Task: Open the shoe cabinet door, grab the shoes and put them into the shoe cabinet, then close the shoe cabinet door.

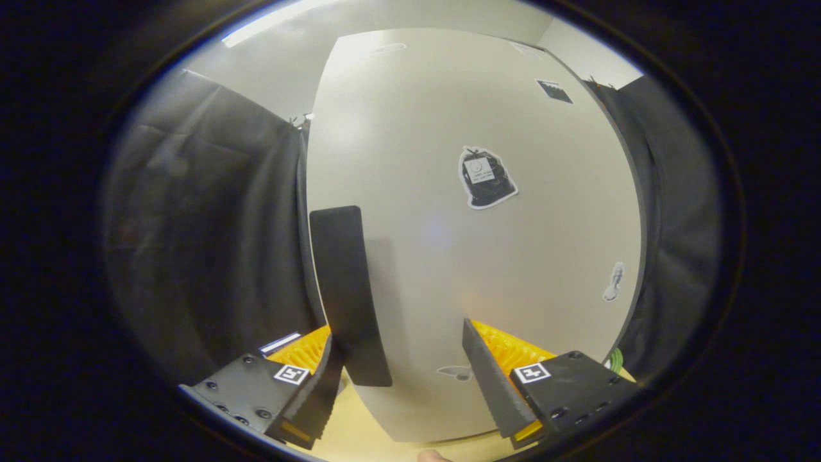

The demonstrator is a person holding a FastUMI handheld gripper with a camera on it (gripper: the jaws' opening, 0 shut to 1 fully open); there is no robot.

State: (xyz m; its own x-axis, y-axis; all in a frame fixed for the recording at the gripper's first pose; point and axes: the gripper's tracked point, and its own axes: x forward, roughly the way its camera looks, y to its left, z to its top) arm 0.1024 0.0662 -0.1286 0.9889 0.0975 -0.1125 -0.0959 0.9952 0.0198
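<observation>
The shoe cabinet door (474,244) is a big pale panel right in front of the gripper (401,378), and it looks shut, because its face is flat toward the camera and nothing of the inside of the cabinet can be seen. A long dark handle (349,295) runs down the door near its left edge. The two fingers are spread wide apart and hold nothing. The left finger is just beside the bottom of the handle, maybe touching it, though that is hard to tell; the right finger is out in front of the plain part of the door. Some stickers (485,178) are stuck on the door. Below the door is a light wooden floor (359,436). A shut door fits two times in the job: the time when the shoes are yet to go in, or the time when they are inside and the door is closed over them. So how much is done cannot be told from here.
</observation>
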